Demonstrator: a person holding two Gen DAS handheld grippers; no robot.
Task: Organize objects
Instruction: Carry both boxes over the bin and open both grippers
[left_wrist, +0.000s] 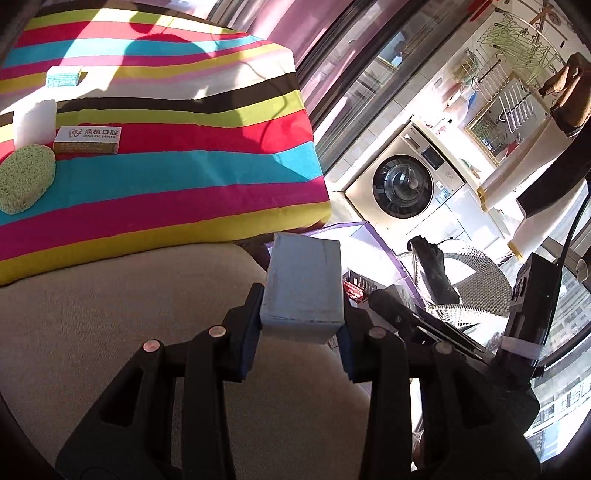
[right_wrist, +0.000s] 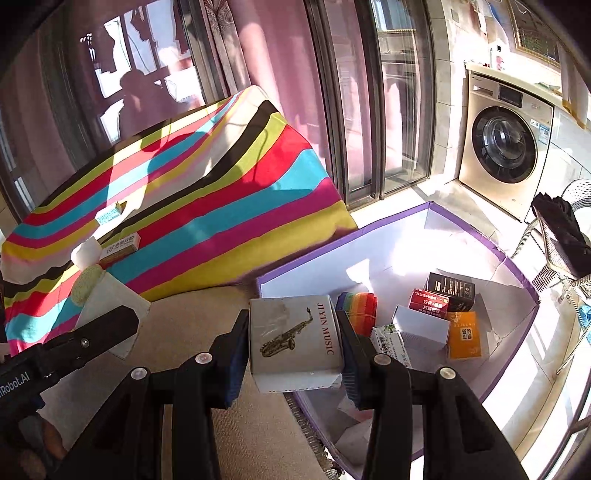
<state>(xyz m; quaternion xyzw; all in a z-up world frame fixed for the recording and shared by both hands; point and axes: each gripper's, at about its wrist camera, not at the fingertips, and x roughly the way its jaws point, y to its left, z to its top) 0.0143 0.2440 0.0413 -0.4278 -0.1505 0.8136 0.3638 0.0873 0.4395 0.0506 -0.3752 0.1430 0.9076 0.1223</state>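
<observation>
Several small cartons (right_wrist: 436, 314) already lay in the purple-rimmed bin (right_wrist: 517, 280) at lower right. Four items remained on the striped cushion (left_wrist: 184, 155) at upper left: a green sponge (left_wrist: 24, 177), a white block (left_wrist: 35, 122) and two small boxes (left_wrist: 86, 138). The left gripper (left_wrist: 301, 332) was clamped on a blue box (left_wrist: 303, 288), long axis running up the frame. The right gripper (right_wrist: 293, 354) was clamped on a saxophone-printed box (right_wrist: 293, 343) at the bin's near edge, broad face up.

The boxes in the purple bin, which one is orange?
The orange box at the right of the pile in the purple bin. The others near it are black, red and white.
</observation>
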